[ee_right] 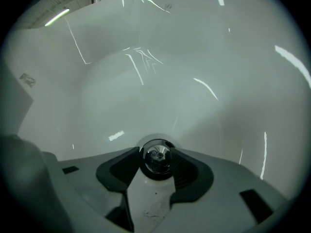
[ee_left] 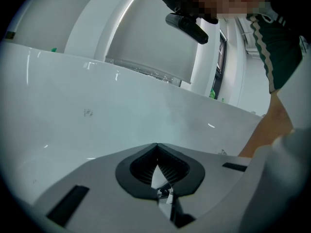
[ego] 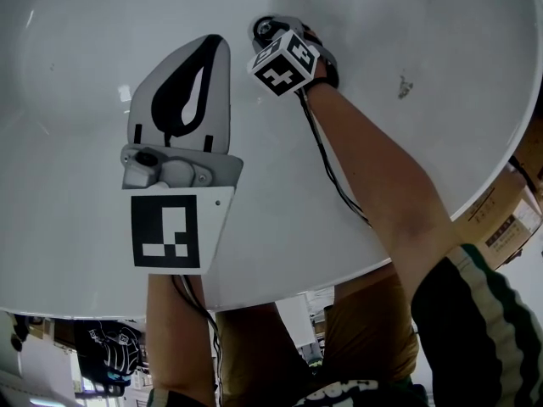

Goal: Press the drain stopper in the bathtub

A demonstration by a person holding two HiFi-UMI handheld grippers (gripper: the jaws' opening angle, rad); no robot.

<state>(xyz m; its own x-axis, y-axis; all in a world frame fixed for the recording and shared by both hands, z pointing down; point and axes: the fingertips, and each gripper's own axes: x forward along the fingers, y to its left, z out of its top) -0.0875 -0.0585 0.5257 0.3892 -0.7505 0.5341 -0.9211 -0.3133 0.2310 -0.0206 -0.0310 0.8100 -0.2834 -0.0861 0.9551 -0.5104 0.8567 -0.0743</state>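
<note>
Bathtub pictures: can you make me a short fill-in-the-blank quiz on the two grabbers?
The drain stopper sits ___ the jaws of the right gripper.
Those jaws are ___, not gripping it.
The jaws of the left gripper are ___, holding nothing.
The bathtub is ___ in colour.
Missing words: between; open; shut; white.

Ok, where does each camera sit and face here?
Head view: head-mounted, steeply down into bathtub; left tool, right tool, forearms show.
Left gripper view: on left tool, across the bathtub; shut jaws, an arm.
Right gripper view: on right tool, down at drain stopper between open jaws.
Shared: head and right gripper views both show the drain stopper.
</note>
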